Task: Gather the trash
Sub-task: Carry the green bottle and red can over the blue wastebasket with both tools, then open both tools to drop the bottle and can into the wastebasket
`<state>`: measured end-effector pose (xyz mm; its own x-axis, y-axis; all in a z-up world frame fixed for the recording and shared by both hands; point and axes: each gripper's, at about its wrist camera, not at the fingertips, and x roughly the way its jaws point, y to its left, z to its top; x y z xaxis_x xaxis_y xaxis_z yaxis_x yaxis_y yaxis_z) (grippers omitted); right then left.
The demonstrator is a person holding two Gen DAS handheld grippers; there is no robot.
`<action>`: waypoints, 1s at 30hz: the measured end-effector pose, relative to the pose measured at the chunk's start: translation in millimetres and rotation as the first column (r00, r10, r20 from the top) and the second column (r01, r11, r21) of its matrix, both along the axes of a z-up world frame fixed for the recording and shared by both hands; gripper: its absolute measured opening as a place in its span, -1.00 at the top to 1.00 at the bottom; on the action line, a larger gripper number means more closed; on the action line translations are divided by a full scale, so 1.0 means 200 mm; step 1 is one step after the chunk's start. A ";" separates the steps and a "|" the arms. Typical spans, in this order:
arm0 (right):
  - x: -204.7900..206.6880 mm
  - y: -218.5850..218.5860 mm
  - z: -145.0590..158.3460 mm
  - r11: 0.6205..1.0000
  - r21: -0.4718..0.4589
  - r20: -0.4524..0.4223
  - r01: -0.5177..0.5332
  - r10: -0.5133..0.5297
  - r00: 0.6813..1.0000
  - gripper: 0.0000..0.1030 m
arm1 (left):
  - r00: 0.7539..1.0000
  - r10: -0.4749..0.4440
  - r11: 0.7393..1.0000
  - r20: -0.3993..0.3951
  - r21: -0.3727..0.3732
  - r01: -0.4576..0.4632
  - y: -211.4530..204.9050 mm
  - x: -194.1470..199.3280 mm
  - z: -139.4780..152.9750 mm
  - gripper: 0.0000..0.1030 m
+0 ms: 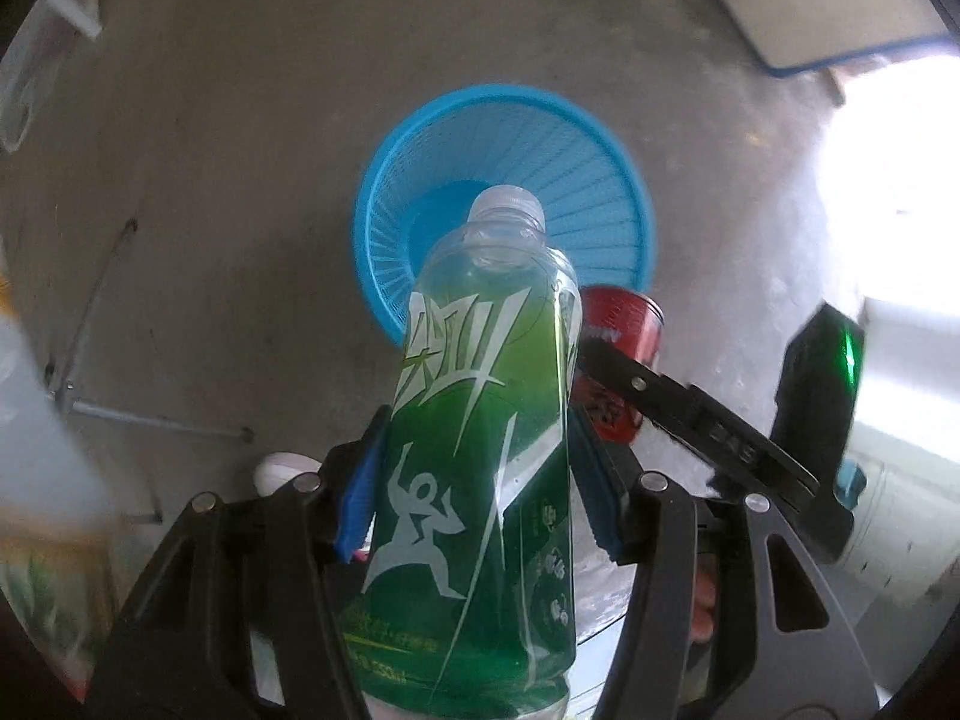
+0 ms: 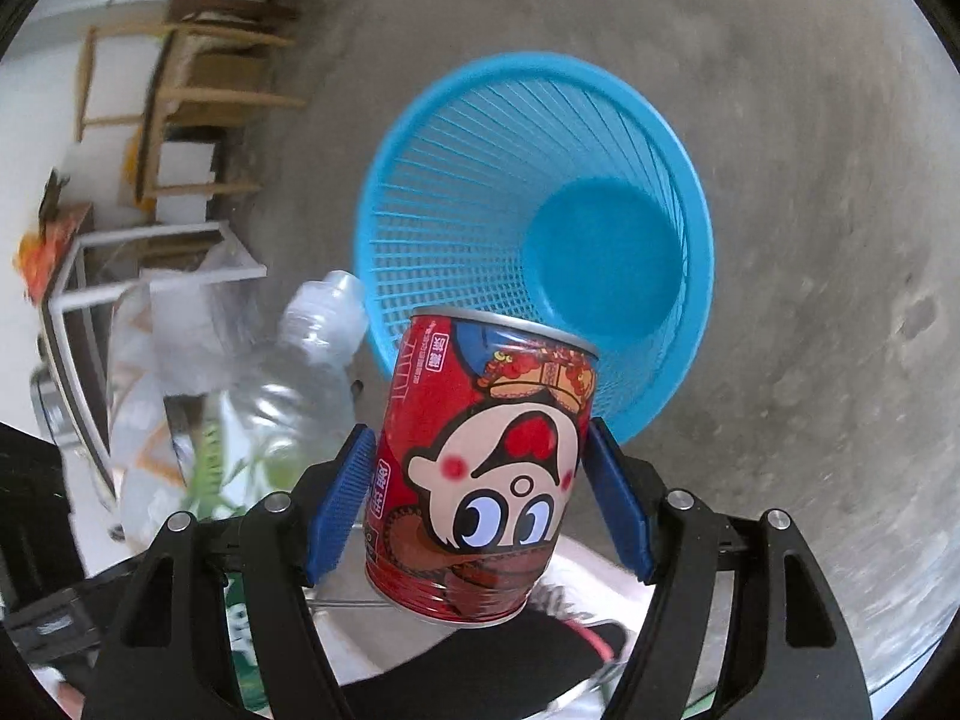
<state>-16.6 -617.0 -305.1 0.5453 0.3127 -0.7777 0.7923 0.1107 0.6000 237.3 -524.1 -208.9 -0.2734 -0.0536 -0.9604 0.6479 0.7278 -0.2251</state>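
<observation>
My left gripper (image 1: 477,480) is shut on a green-labelled clear plastic bottle (image 1: 480,450), held above the floor with its neck toward a blue slatted plastic basket (image 1: 594,192). My right gripper (image 2: 480,498) is shut on a red drink can (image 2: 486,468) with a cartoon face, held just short of the same basket (image 2: 480,180), which looks empty inside. The can (image 1: 624,330) and right gripper also show in the left wrist view, to the right of the bottle. The bottle (image 2: 300,372) shows in the right wrist view, left of the can.
The basket stands on a bare grey concrete floor (image 2: 810,240). Wooden shelving (image 2: 180,90) and a white frame (image 2: 150,270) are at the left in the right wrist view. A thin metal rod (image 1: 162,420) lies on the floor at the left. A bright doorway (image 1: 900,180) is at the right.
</observation>
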 end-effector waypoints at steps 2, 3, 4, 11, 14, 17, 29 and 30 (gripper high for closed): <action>0.01 -0.04 -0.06 0.999 0.025 -0.014 0.021 -0.021 1.000 -0.34 | 0.999 0.036 0.999 -0.002 -0.005 -0.036 -0.03 0.02 -0.04 -0.18; 0.01 -0.05 -0.07 0.999 0.027 -0.020 0.023 -0.023 1.000 -0.34 | 0.999 0.053 0.998 -0.008 -0.023 -0.053 -0.04 0.03 -0.04 -0.25; 0.02 -0.06 -0.09 0.999 0.025 -0.029 0.020 -0.019 0.999 -0.34 | 0.997 0.071 0.996 -0.010 -0.048 -0.071 -0.03 0.04 -0.03 -0.28; 0.15 -0.11 -0.18 0.998 -0.036 -0.097 -0.044 0.040 0.994 -0.26 | 0.998 0.037 0.982 0.050 -0.188 -0.027 0.05 -0.08 0.33 -0.28; 0.23 -0.12 -0.20 0.990 -0.088 -0.160 -0.108 0.093 0.983 -0.26 | 0.994 0.010 0.964 0.110 -0.264 0.020 0.18 -0.16 0.58 -0.34; 0.25 -0.14 -0.20 0.988 -0.105 -0.187 -0.115 0.094 0.978 -0.34 | 0.987 0.026 0.946 0.156 -0.325 0.026 0.32 -0.21 0.78 -0.40; -0.04 -0.07 0.30 0.928 -0.347 -0.090 -0.137 0.112 0.990 -0.35 | 0.873 0.309 0.833 0.377 -0.550 -0.057 1.34 -0.43 1.21 -0.61; -0.08 -0.05 0.36 0.916 -0.374 -0.091 -0.147 0.121 0.988 -0.35 | 0.863 0.330 0.827 0.383 -0.558 -0.068 1.44 -0.42 1.25 -0.62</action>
